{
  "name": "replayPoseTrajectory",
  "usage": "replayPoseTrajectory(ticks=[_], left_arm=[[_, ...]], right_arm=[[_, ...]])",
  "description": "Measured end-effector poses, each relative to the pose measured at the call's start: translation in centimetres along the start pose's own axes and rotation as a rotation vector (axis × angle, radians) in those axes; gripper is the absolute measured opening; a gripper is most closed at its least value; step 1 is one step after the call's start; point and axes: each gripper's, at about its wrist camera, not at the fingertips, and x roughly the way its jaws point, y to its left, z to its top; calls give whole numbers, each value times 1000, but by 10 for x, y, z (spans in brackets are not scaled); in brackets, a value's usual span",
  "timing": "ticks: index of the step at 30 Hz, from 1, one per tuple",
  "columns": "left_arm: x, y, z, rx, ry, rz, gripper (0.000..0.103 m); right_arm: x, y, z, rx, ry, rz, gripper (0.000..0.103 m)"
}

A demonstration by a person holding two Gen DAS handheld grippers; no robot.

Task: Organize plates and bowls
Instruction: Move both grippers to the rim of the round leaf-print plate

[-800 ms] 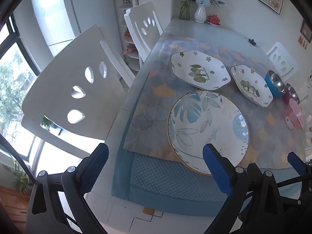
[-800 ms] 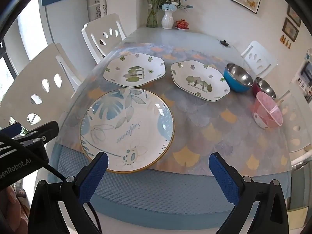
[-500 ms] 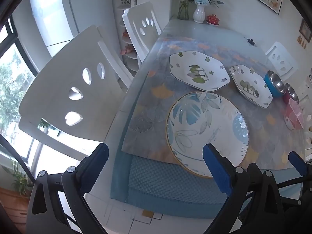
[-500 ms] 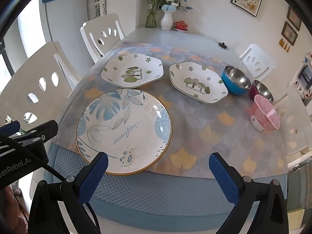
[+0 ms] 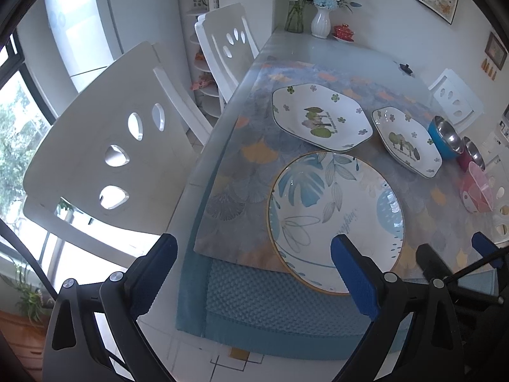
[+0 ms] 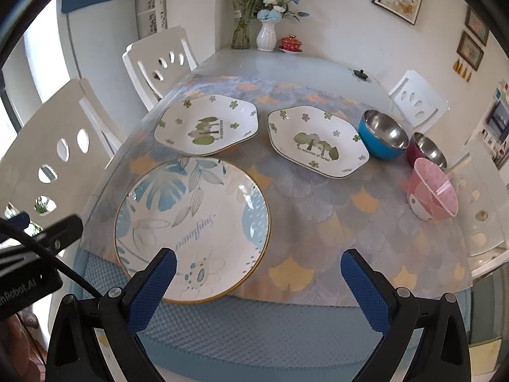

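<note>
A large round leaf-pattern plate (image 6: 194,226) lies at the table's near left; it also shows in the left wrist view (image 5: 337,219). Behind it lie two hexagonal white plates with tree prints, one on the left (image 6: 206,124) and one on the right (image 6: 318,140). To the right stand a blue steel bowl (image 6: 383,135), a dark red steel bowl (image 6: 428,151) and a pink bowl (image 6: 432,191). My right gripper (image 6: 259,272) is open and empty above the near table edge. My left gripper (image 5: 254,264) is open and empty, left of the round plate.
White chairs (image 5: 121,146) stand along the table's left side and another (image 6: 416,98) at the far right. Vases with flowers (image 6: 265,31) and a small red lidded cup (image 6: 291,44) stand at the table's far end. A blue quilted cloth (image 6: 254,324) hangs over the near edge.
Both grippers have moved slightly forward and left over the near table edge; the plates sit a little lower and nearer in view. Nothing was picked up.
</note>
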Motion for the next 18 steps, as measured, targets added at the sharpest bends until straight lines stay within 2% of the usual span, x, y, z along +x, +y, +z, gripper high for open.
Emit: replayPoseTrajectory(ticks=[3, 6, 10, 13, 15, 18], left_arm=[[10, 2, 4, 51, 87, 90, 97], [19, 6, 10, 65, 101, 96, 97], [31, 10, 16, 37, 73, 15, 96], [50, 10, 17, 33, 107, -69, 96], [60, 6, 17, 41, 120, -104, 88], [74, 2, 16, 51, 162, -159, 84]], right_arm=[[4, -5, 3, 13, 11, 31, 103], [10, -6, 4, 8, 23, 52, 99], [20, -6, 4, 15, 55, 79, 94], [33, -10, 5, 46, 88, 121, 89], [46, -15, 6, 81, 119, 149, 85], [65, -24, 6, 133, 166, 169, 81]])
